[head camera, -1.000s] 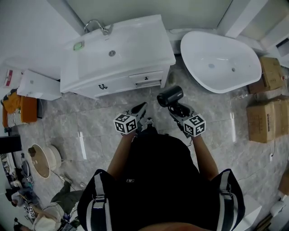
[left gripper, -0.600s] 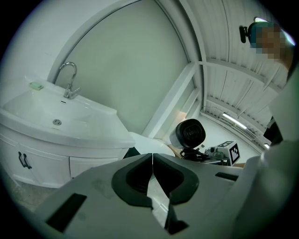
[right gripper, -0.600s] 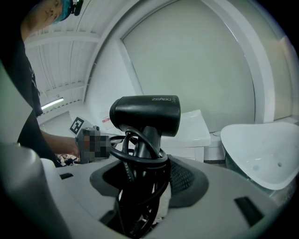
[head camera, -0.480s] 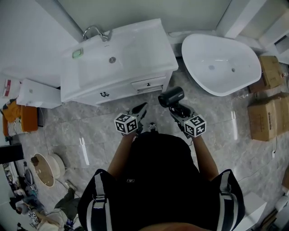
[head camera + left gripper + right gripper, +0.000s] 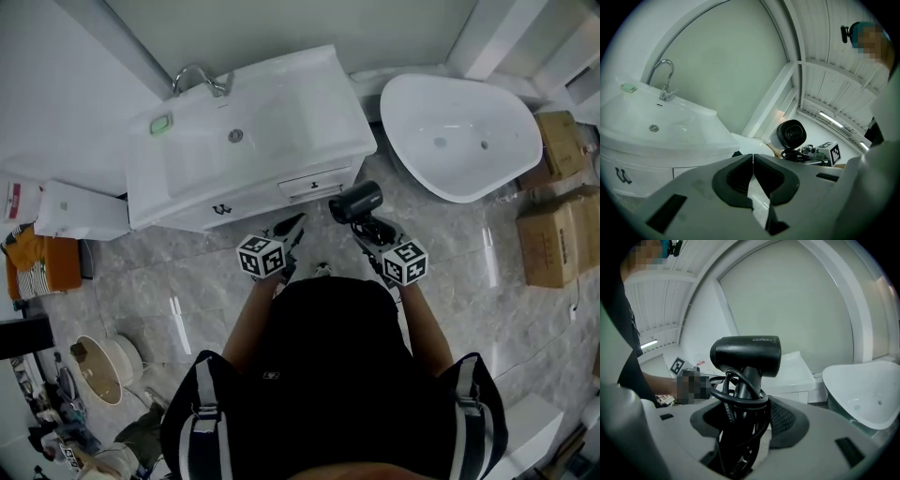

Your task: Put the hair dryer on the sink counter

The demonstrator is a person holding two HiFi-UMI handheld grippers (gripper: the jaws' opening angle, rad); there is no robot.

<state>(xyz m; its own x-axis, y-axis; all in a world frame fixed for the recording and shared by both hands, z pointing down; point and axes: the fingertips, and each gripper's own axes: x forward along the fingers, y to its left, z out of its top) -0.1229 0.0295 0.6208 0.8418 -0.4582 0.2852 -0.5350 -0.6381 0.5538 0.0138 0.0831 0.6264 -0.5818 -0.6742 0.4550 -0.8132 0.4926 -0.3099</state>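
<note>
A black hair dryer (image 5: 354, 202) (image 5: 746, 355) with its cord coiled round the handle stands upright in my right gripper (image 5: 367, 228) (image 5: 743, 416), which is shut on the handle. The dryer also shows in the left gripper view as hair dryer (image 5: 791, 134). My left gripper (image 5: 289, 231) (image 5: 753, 161) is shut and holds nothing. Both grippers hover just in front of the white sink counter (image 5: 323, 117) (image 5: 701, 138), close to its right front corner. A chrome tap (image 5: 199, 77) (image 5: 664, 77) stands at the counter's back edge.
A white bathtub (image 5: 459, 136) (image 5: 867, 390) lies right of the vanity. Cardboard boxes (image 5: 555, 220) stand at the far right. A green soap dish (image 5: 162, 123) sits at the counter's left. A white box (image 5: 80, 208) and a round basket (image 5: 98, 354) stand at the left on the tiled floor.
The view has shifted so the vanity sits slightly closer to both grippers. The right gripper still holds the dryer; the left stays shut.
</note>
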